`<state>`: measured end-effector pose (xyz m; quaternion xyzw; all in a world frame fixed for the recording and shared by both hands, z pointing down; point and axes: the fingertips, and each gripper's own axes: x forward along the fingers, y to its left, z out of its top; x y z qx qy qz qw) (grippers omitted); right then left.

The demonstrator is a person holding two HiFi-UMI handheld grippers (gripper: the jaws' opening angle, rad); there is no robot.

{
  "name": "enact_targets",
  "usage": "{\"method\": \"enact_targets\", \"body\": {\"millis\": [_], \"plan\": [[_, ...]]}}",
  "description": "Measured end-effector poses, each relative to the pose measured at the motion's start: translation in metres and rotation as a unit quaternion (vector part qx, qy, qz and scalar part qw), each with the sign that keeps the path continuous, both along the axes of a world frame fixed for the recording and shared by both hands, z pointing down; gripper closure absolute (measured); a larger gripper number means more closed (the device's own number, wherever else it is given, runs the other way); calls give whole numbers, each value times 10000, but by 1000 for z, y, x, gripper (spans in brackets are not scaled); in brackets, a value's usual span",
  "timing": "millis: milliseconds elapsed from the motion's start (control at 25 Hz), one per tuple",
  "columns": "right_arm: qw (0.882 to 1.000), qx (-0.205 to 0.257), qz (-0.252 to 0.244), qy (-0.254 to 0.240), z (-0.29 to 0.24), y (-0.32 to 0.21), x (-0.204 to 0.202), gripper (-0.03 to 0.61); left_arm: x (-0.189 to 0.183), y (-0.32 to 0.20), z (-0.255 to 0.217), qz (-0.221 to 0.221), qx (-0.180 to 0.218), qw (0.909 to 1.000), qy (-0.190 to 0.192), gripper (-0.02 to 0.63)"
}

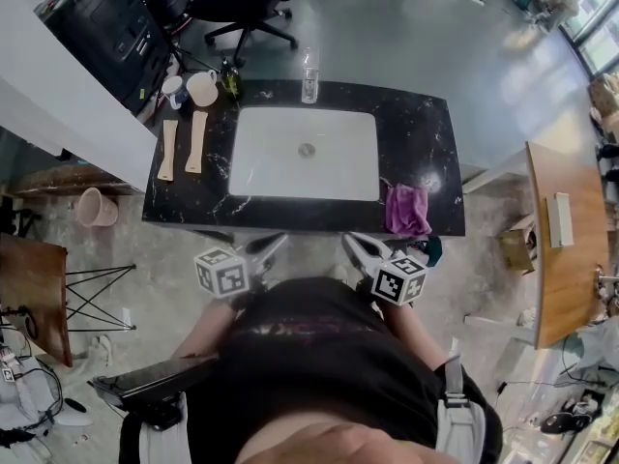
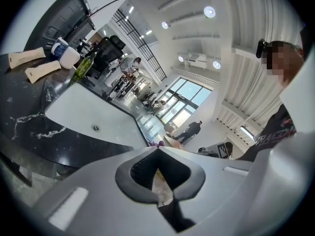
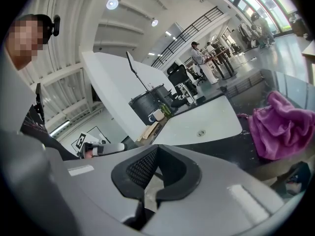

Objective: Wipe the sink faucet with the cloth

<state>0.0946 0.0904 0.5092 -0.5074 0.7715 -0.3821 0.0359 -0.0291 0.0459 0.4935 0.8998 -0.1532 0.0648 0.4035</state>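
While cloth (image 1: 407, 209) lies on counter (image 1: 426, 124) (shirt print (image 2: 275, 134): "RACO", partial), left gripper (image 1: 280, 239), right gripper (image 1: 351, 238) clenched, empty.

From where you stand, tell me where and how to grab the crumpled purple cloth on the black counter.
Probably pinch the raised bunched fold on top of the purple cloth, coming down from above with the right gripper, jaws opened first. It lies in a loose heap right of the white sink, on that gripper's side.

Only one readable bit: partial white letters "RACO" on the person's dark shirt (image 2: 276, 135), well right of the sink (image 2: 74, 107).
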Motion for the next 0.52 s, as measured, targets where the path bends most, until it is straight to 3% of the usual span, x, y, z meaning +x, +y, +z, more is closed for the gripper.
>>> {"method": "enact_targets", "body": {"millis": [520], "plan": [[10000,-36,-33,4,3,-6,1,568,-2,-5,4,-87,-53,9999,-22,621]]}}
